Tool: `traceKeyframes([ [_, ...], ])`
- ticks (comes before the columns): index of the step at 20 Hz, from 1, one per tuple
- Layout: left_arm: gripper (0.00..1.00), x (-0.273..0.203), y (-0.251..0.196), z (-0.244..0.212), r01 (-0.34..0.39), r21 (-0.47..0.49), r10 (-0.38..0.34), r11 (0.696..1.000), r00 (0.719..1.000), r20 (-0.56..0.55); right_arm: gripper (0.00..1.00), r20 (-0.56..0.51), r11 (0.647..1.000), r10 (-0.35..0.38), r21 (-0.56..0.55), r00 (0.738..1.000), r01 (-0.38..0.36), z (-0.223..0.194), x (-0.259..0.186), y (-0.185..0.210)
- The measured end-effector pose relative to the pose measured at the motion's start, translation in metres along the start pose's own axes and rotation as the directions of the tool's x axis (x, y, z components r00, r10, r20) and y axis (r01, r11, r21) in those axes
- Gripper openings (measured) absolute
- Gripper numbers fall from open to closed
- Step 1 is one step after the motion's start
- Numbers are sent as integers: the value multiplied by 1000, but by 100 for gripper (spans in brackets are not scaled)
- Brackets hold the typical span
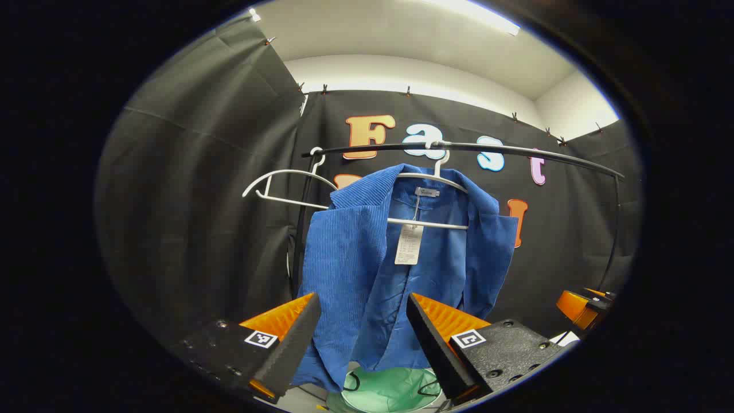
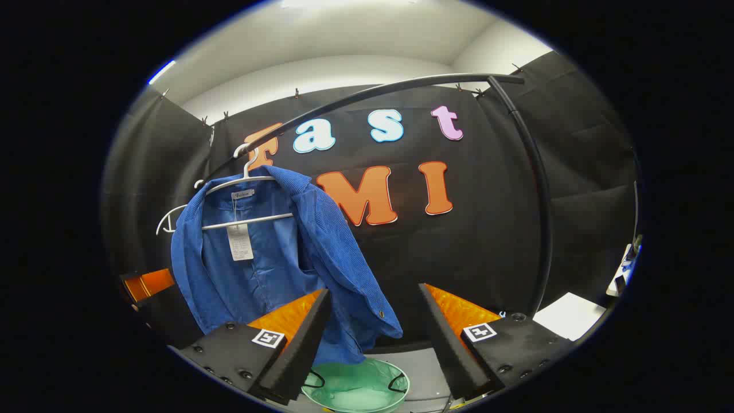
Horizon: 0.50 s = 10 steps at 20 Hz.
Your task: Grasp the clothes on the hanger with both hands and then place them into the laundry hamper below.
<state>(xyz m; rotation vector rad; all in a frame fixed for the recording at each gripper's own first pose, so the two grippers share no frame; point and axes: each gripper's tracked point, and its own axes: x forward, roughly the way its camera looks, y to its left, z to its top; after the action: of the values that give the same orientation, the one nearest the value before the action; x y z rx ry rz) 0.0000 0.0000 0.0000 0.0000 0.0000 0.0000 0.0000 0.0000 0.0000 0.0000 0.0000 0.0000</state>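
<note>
Blue corduroy jacket (image 1: 367,269): hangs open-fronted on a white hanger (image 1: 427,178) hooked over a black clothes rail (image 1: 470,148); a paper tag (image 1: 409,244) dangles inside the collar. Seen also in the right gripper view (image 2: 269,252), towards the left.

Second white hanger (image 1: 281,186): bare, on the same rail, left of the jacket.

Laundry hamper (image 2: 355,385): pale green, round, with black handles, on the floor directly below the jacket's hem; its rim also shows in the left gripper view (image 1: 390,390).

Left gripper (image 1: 362,338): fingers spread apart, holding nothing, the jacket's lower front seen between them.

Right gripper (image 2: 373,338): fingers spread apart, holding nothing, to the right of the jacket's sleeve.
</note>
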Motion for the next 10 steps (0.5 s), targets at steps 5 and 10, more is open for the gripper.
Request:
traceKeyframes([
  [5, 92, 1, -9, -1, -4, 7, 4, 1000, 1000, 1, 98, -13, 1000, -2, -7, 1000, 2, 3, 9, -9],
  [10, 92, 10, -10, 0, -6, 9, 6, 1000, 1000, -7, 98, -23, 1000, 3, -19, 1000, -3, 3, 13, -6],
])
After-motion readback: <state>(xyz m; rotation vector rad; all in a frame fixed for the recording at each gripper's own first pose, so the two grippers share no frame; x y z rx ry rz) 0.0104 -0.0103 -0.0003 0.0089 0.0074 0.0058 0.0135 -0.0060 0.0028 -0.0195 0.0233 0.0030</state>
